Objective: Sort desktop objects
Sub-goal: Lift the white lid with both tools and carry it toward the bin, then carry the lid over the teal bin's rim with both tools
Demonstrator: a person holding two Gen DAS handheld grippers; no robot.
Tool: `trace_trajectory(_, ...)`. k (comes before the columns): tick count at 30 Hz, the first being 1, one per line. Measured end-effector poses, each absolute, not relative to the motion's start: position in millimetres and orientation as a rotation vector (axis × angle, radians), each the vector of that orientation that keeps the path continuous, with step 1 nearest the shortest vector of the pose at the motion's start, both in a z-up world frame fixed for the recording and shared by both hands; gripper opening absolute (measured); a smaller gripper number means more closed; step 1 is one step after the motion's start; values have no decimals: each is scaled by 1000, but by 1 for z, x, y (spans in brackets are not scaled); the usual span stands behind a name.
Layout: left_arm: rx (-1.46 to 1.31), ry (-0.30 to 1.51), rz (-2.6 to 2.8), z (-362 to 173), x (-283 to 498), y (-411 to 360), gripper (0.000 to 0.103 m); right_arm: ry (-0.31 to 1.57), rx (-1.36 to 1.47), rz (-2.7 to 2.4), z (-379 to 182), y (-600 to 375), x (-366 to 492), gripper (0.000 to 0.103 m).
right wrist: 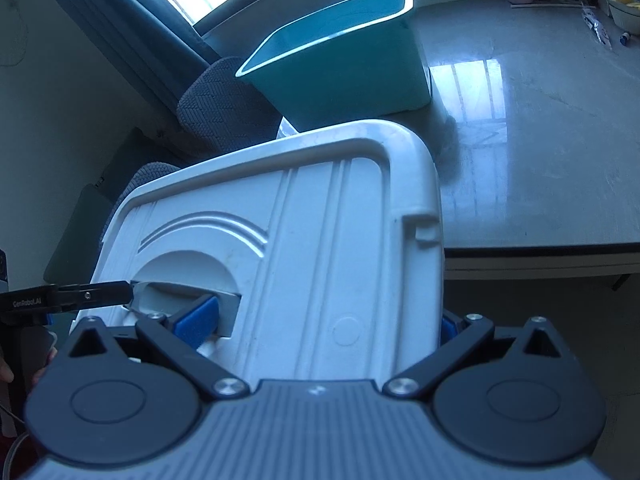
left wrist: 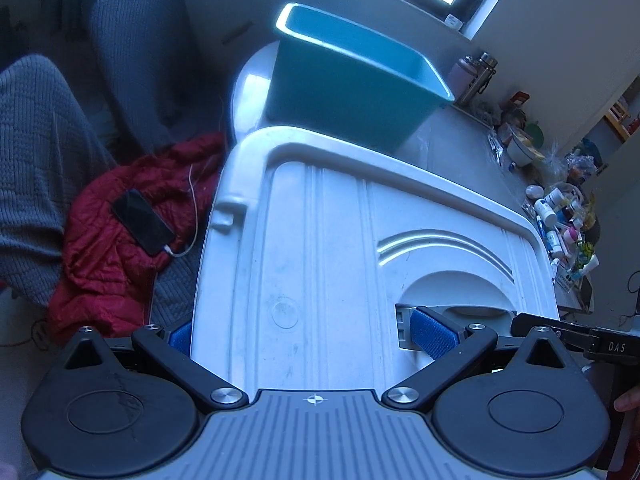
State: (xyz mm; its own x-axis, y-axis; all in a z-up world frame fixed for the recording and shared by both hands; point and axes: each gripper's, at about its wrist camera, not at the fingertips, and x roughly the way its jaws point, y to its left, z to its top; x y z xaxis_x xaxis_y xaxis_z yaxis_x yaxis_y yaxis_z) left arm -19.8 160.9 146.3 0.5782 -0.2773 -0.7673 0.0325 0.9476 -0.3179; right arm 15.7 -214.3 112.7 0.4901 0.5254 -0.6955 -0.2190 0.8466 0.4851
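Observation:
A white plastic lid fills both views; it also shows in the right wrist view. My left gripper is shut on the lid: one blue pad sits in the handle recess, the other on the lid's outer edge. My right gripper is shut on the lid the same way from the other side. The lid is held tilted in front of the desk's edge. An open teal bin stands on the grey desk beyond the lid; it also shows in the right wrist view.
Bottles, tubes and a bowl clutter the desk's far right. Two flasks stand by the window. A grey chair, a red jacket and a phone lie left of the desk.

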Motion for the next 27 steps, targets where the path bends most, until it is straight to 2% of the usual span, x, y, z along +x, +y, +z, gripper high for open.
trace_trajectory(15,-265,926,-197,178,67,149,103,941,374,443,137,-220,84,102)
trace_trajectory(27,-259,912,-200,205,154,168,103,922,373,446,158,-203,153,102)
